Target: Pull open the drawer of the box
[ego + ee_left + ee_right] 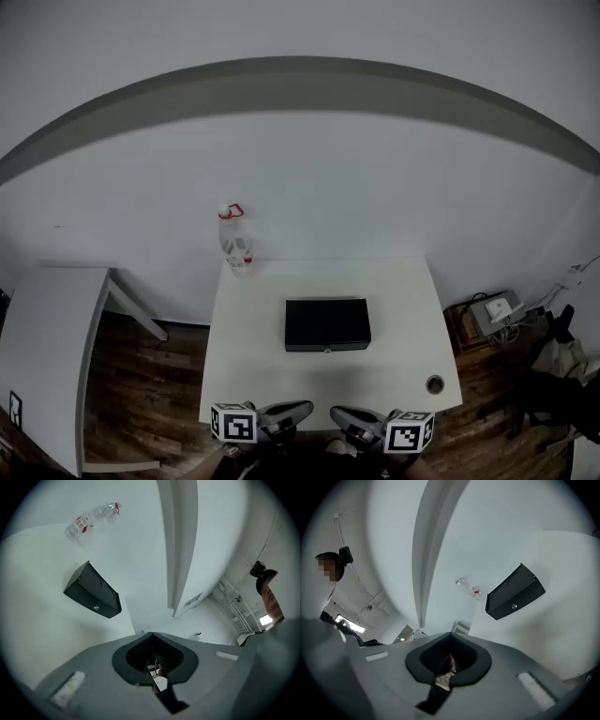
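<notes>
A flat black box [327, 324] lies near the middle of the white table [253, 375], its drawer front with a small silver knob [326, 350] facing me, and the drawer looks closed. My left gripper [307, 409] and right gripper [335, 412] hover side by side at the near table edge, both shut and empty, well short of the box. In the left gripper view the box [92, 596] sits far up to the left of the closed jaws. The right gripper view has the box [515, 592] up to the right.
A clear plastic bottle [234, 242] with a red cap stands at the table's back left corner. A round cable hole [434, 384] is at the front right. A second white table [47, 347] stands to the left, and boxes and cables [492, 314] lie on the floor at right.
</notes>
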Motion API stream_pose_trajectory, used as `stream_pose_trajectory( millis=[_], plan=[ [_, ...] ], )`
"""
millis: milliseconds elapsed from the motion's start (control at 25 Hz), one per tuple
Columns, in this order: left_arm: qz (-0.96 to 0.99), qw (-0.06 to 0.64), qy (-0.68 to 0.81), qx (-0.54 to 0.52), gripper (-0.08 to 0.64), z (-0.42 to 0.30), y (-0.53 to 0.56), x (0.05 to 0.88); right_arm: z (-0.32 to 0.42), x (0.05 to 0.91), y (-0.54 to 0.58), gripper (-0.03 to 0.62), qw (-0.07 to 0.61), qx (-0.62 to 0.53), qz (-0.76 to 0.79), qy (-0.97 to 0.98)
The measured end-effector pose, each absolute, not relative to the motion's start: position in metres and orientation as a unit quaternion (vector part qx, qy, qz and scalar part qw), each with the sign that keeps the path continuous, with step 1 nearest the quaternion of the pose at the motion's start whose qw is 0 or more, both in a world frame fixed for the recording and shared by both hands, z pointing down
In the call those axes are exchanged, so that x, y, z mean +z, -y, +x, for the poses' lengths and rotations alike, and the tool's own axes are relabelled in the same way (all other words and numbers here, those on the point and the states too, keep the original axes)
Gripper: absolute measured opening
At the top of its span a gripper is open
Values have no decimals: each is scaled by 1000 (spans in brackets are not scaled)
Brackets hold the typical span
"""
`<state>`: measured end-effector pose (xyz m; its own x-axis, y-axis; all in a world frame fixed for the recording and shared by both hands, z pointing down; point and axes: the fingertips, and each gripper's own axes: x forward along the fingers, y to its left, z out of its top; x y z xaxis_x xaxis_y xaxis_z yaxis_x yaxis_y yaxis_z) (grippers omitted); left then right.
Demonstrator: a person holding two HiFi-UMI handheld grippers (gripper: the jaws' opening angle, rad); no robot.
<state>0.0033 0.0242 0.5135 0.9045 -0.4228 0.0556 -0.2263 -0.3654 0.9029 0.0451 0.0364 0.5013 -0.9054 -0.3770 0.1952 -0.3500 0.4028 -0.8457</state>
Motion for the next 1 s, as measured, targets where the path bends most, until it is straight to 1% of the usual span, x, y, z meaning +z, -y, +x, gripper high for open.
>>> stream_pose_trajectory(
  millis=[640,1000],
  plan=[
    [820,528,203,-94,3,0,-26,516,43,501,-37,5,14,-498,-214,-840],
    [817,531,204,-95,3,-7,-23,519,53,504,-28,6,34,-505,-242,-828]
  ],
)
